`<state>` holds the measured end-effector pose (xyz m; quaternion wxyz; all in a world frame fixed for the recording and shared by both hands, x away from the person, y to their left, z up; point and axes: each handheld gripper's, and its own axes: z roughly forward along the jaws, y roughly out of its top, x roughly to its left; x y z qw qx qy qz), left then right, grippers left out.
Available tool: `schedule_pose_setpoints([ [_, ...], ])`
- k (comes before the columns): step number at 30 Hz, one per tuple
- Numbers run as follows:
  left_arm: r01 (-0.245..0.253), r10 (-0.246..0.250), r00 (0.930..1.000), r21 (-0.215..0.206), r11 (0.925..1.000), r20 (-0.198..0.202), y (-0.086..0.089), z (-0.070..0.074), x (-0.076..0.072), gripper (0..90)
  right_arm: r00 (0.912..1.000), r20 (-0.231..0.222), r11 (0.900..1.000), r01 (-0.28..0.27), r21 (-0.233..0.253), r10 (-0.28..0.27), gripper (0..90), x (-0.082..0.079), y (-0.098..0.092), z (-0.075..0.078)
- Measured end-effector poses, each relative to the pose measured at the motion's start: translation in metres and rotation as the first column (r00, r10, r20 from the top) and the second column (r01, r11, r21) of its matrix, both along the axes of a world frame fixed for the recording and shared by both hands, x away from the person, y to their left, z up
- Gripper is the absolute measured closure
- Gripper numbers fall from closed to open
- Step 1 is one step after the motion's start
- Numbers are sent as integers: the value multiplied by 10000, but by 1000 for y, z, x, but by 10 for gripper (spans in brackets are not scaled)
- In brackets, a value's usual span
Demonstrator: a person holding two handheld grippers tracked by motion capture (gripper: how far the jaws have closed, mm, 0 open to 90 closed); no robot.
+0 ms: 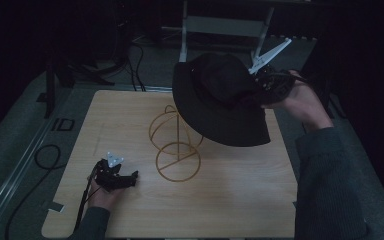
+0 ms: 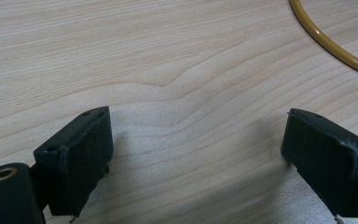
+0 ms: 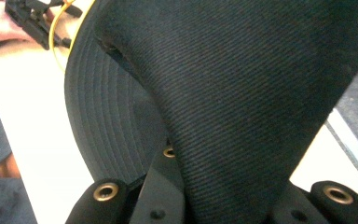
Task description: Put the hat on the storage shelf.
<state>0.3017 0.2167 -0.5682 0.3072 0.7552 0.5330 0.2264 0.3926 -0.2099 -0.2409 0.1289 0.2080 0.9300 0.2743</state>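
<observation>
Black twill fills the space between the right gripper's jaws: they pinch the crown of a wide-brimmed hat, and in the right gripper view the cloth bulges up from between them. The hat hangs in the air, tilted, its brim sloping away from this gripper and down over a gold wire stand that sits just below and beyond it on the wooden table. Well apart from the hat, the left gripper rests low on the tabletop, jaws spread wide with bare wood between them; the stand's ring curves just ahead of its right jaw.
</observation>
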Motion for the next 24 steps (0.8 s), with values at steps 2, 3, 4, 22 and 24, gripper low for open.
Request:
schedule_pose_setpoints([
  [2, 0, 0, 10000, 1, 10000, 2, 0, 0, 0, 94, 9999, 12, 9994, -148, 322, 147, 877, -3, -2, 6],
  [3, 0, 0, 10000, 6, 10000, 1, 0, 0, 0, 94, 9995, 54, 9988, -306, 378, 305, 877, -6, 0, 9],
  [4, 0, 0, 10000, 6, 10000, 1, 0, 0, 0, 94, 9990, 76, 9984, -438, 360, 436, 877, -7, 3, 9],
  [22, -10, 10, 10000, -16, 10000, 14, 0, 0, 0, 93, 9761, -823, 9778, -2050, -443, 2010, 845, -3, 87, -21],
  [24, -15, 15, 10000, -28, 10000, 11, 0, 0, 0, 94, 9749, -913, 9777, -2070, -365, 2030, 836, -3, 90, -23],
])
